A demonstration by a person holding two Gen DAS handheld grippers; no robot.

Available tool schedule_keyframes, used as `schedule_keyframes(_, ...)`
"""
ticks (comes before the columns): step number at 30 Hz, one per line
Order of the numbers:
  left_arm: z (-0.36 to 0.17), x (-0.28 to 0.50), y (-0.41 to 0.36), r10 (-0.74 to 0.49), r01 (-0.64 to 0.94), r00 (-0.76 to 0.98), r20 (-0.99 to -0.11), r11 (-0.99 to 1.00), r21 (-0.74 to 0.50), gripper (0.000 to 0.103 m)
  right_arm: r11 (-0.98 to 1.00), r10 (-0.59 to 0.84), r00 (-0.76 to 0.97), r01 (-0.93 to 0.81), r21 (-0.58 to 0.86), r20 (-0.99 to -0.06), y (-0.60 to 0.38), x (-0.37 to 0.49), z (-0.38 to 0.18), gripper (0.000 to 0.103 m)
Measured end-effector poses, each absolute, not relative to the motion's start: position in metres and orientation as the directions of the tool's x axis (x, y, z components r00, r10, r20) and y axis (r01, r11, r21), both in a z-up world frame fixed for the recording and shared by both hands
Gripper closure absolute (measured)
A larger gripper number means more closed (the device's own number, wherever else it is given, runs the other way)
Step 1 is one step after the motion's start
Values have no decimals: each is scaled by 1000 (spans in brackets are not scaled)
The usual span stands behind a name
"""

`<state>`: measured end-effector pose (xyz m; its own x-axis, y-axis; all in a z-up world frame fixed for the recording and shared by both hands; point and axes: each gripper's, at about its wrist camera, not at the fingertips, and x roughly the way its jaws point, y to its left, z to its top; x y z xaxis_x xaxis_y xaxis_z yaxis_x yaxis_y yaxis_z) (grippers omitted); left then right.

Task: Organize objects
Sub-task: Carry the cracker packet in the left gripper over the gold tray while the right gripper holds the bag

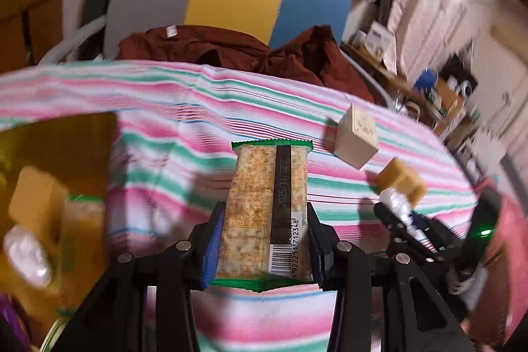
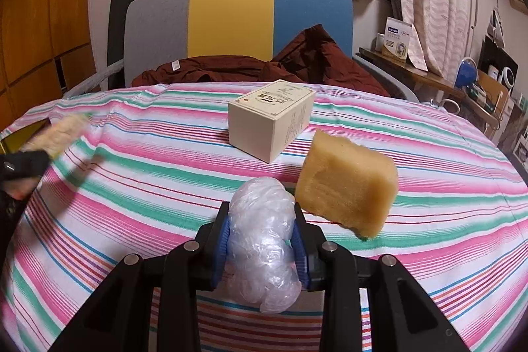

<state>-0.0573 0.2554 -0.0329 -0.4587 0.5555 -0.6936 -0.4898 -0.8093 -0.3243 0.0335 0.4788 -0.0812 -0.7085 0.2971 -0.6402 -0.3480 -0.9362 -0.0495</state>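
While the left gripper [image 1: 264, 240] is clamping the cracker pack [image 1: 265, 213] above the table's near edge, the right gripper [image 2: 260, 240] is squeezing only the plastic wrap [image 2: 264, 249]; the sponge [image 2: 346, 183] is dangling mid-table and risking tearing free onto the box [image 2: 270, 117].

The tablecloth [image 2: 429, 154] is showing pink, green and white stripes. The cracker packet [image 1: 264, 213] is showing tan with green edges and a black strip. The box [image 2: 270, 117] is looking cream, the sponge [image 2: 346, 183] yellowish, the plastic wrap [image 2: 264, 246] clear-white. The chair [image 2: 231, 18] is showing grey, yellow and blue panels.
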Motion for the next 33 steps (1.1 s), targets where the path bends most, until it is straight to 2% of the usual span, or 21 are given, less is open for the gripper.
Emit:
schedule_keyframes(6,-18,-52,198,512,-418,-561,-650,-854,-311,59,-937,310,-708,-339,-80,-634,472,32,-81,70)
schedule_keyframes(14,-16,-71,117,392,-232,-654,-647,-918,-321,59,-939,320,-697,-321,-121,-641,464,28,-82,70)
schedule_keyframes(21,-31,-101,60,293,-70,-654,-698,-941,-330,59,-938,335,-693,-309,-157,-638,457,27,-83,70)
schedule_keyframes(31,-56,-129,32,268,36,-572,-775,-936,-350,58,-935,349,-689,-301,-188,-635,452,25,-83,70)
schedule_keyframes(33,-55,-130,29,257,53,-574,-777,-936,-348,53,-936,349,-693,-295,-194,-631,451,26,-83,70)
